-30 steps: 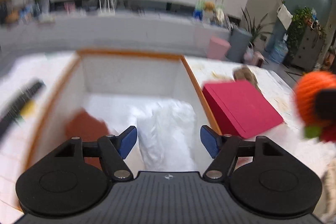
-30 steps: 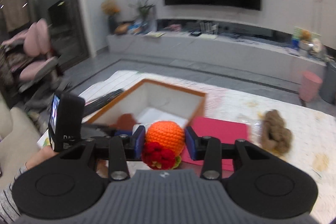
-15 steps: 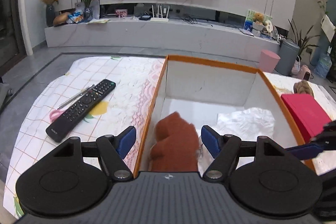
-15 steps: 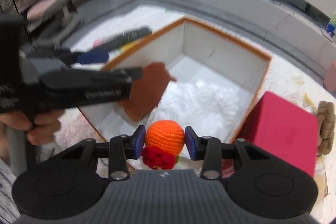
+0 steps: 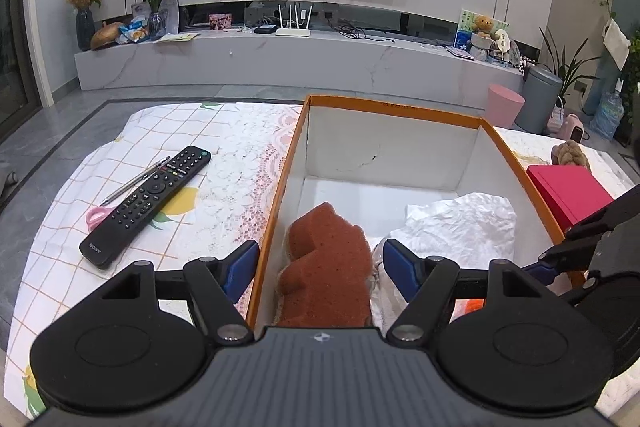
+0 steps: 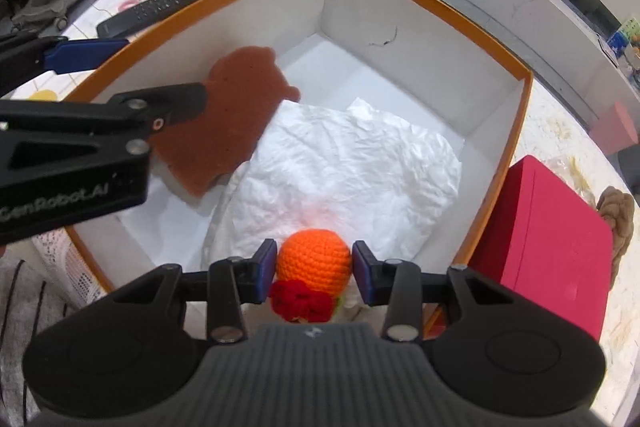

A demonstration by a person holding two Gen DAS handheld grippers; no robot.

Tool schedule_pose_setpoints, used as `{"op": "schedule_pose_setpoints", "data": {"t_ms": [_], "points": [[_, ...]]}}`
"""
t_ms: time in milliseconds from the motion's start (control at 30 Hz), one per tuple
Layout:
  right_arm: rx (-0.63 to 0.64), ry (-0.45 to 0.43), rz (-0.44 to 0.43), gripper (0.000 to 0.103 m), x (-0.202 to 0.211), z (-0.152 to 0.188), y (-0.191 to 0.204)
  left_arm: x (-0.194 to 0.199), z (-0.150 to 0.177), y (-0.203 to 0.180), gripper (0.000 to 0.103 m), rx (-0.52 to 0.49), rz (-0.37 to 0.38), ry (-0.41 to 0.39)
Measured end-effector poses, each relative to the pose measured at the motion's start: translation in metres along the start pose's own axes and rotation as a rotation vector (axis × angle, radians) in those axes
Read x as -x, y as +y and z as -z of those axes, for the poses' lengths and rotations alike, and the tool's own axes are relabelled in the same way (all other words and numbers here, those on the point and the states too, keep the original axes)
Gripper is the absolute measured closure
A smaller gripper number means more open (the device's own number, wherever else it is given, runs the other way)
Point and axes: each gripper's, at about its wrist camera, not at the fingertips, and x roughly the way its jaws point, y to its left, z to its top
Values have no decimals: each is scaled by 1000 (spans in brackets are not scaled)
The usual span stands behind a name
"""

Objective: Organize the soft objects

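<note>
Remote (image 5: pixel 146 205) – pen (image 5: pixel 134 181) alongside

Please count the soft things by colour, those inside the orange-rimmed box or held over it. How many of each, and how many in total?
Brown: 1, the sponge in the box.
White: 1, the crumpled sheet in the box.
Orange: 1, the crocheted ball held in the right claw.
Total: 3.

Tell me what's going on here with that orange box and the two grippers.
A person is sorting soft things into the orange-rimmed box. The right gripper holds a crocheted orange toy in its jaws above the white cloth inside. The left gripper hovers open by the brown sponge, which already lies in the box.
</note>
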Motion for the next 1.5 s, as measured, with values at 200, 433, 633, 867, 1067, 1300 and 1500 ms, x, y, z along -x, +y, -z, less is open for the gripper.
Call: {"op": "schedule_pose_setpoints", "data": {"t_ms": [200, 433, 633, 867, 1067, 1300, 1500], "points": [[17, 37, -8, 53, 0, -4, 3, 0, 1, 0, 20, -11, 7, -9], [-25, 27, -49, 29, 12, -6, -3, 3, 0, 7, 20, 13, 38, -37], [-98, -67, -40, 26, 37, 2, -9, 7, -2, 14, 20, 48, 50, -45], [-180, -205, -29, 17, 68, 16, -18, 6, -2, 8, 20, 46, 37, -38], [-263, -266, -26, 17, 93, 30, -40, 7, -5, 6, 20, 82, 25, -53], [-390, -349, -76, 17, 115, 62, -81, 18, -6, 3, 20, 144, -41, -141], [-423, -401, 16, 17, 128, 95, -118, 29, -8, -21, 20, 52, -106, -184]]}}
